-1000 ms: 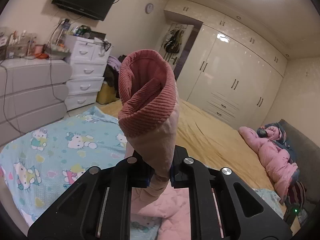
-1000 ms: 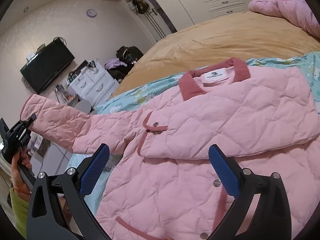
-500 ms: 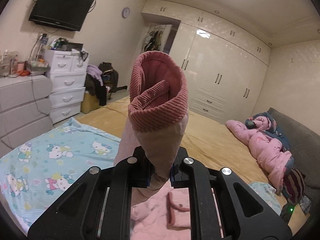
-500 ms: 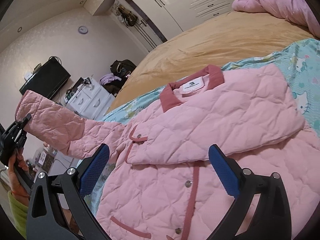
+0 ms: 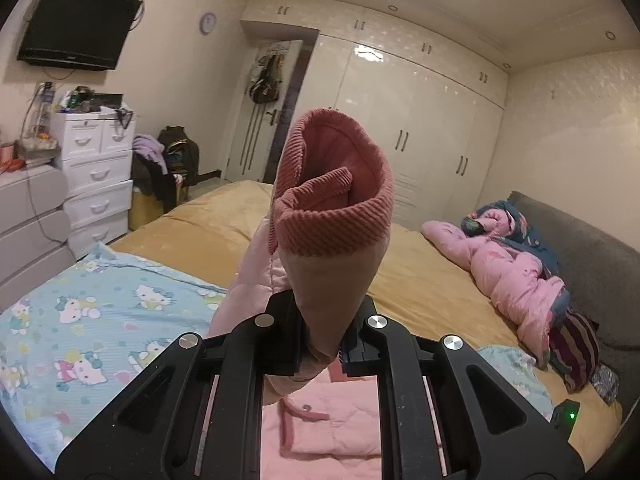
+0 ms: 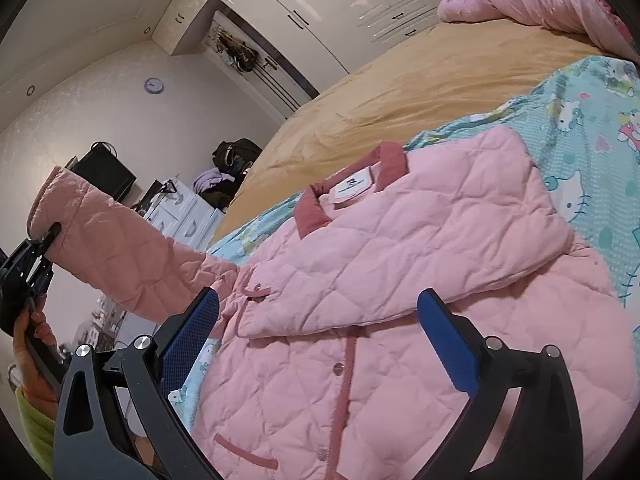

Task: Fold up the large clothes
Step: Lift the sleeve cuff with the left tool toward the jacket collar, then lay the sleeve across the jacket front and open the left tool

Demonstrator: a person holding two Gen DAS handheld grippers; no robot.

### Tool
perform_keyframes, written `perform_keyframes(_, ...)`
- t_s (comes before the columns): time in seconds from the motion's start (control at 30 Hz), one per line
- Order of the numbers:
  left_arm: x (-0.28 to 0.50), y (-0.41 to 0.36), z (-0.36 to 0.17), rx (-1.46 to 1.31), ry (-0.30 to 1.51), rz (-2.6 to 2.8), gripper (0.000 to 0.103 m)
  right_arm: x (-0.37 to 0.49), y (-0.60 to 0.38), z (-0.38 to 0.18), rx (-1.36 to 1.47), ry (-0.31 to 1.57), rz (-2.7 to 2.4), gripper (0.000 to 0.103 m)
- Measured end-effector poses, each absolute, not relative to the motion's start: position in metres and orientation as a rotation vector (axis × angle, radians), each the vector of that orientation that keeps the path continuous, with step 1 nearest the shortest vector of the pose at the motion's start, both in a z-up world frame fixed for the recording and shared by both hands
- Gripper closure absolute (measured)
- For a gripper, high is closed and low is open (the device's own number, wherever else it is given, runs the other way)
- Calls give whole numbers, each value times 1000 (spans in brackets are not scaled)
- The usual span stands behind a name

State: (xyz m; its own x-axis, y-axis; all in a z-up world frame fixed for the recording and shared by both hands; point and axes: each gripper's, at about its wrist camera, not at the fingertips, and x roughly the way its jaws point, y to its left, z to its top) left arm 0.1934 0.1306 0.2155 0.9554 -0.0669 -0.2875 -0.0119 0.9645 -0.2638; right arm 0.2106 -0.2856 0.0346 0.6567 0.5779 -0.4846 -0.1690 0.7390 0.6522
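Observation:
A pink quilted jacket (image 6: 360,300) lies front-up on a Hello Kitty sheet (image 6: 592,160), its far sleeve folded across the chest, dark pink collar (image 6: 394,158) toward the bed's middle. My left gripper (image 5: 320,354) is shut on the other sleeve (image 5: 320,280) near its ribbed dark pink cuff (image 5: 336,216), which stands up in front of the camera. In the right wrist view that sleeve (image 6: 120,256) is lifted clear of the bed, held by the left gripper (image 6: 50,232). My right gripper (image 6: 316,340) is open and empty above the jacket's button front.
The bed has a mustard cover (image 5: 420,280). A crumpled pink garment (image 5: 508,272) lies by the grey headboard (image 5: 580,248). White drawers (image 5: 96,168), a wall TV (image 5: 76,20) and white wardrobes (image 5: 420,120) line the room.
My left gripper has carried the sleeve up and rightward toward the jacket's body, its view swinging over the bed. My right gripper has tilted and shifted over the jacket, staying open.

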Motion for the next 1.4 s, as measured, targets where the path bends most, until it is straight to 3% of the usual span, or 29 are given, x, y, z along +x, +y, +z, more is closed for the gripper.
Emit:
perform_keyframes(0.83,251,14,154,-261,431,-261,97,211,-359,14,670,744,355,4)
perform_keyframes(1.4,260,-92,13,-69,706,-431,95,212,-395,-4,671,784,239,4)
